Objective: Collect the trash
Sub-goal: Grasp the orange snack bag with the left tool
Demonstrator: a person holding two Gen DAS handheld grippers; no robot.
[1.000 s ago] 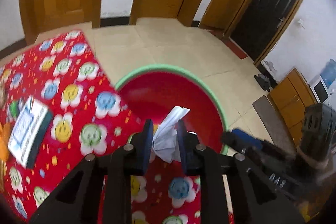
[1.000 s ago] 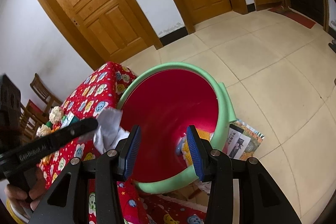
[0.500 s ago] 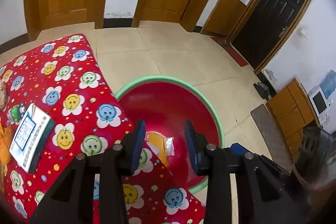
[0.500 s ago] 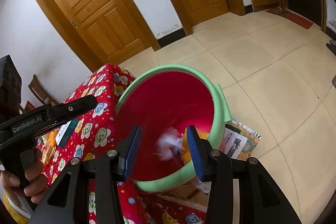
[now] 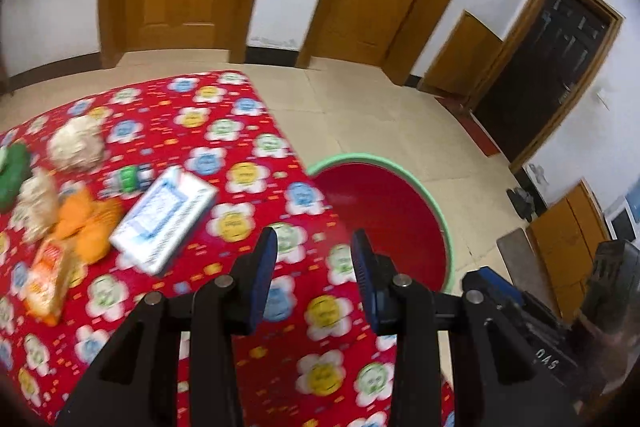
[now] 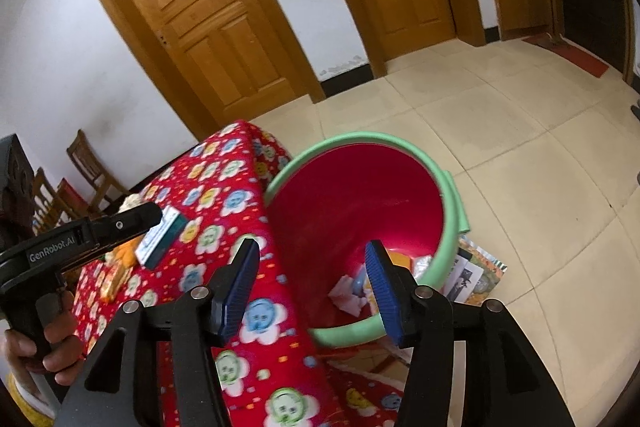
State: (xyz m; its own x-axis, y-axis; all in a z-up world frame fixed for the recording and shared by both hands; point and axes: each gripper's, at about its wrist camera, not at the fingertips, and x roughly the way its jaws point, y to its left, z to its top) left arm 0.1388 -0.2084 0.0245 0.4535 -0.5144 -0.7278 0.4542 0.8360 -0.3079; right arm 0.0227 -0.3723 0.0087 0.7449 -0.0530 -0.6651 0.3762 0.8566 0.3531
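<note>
A red bucket with a green rim stands on the floor beside the table. Crumpled white paper and an orange wrapper lie at its bottom. My left gripper hovers open and empty over the table's edge, left of the bucket. My right gripper hangs over the bucket's near rim, its jaws opening with nothing between them. On the red flowered tablecloth lie an orange snack bag, orange peel, pale crumpled balls and a white and blue box.
A person's hand holds the left gripper's handle at the left of the right wrist view. Magazines lie on the tiled floor behind the bucket. Wooden chairs stand at the far left, doors along the back wall.
The left gripper let the white paper drop into the bucket, then swung left over the table. The right gripper's jaws have spread wider and it rose a little.
</note>
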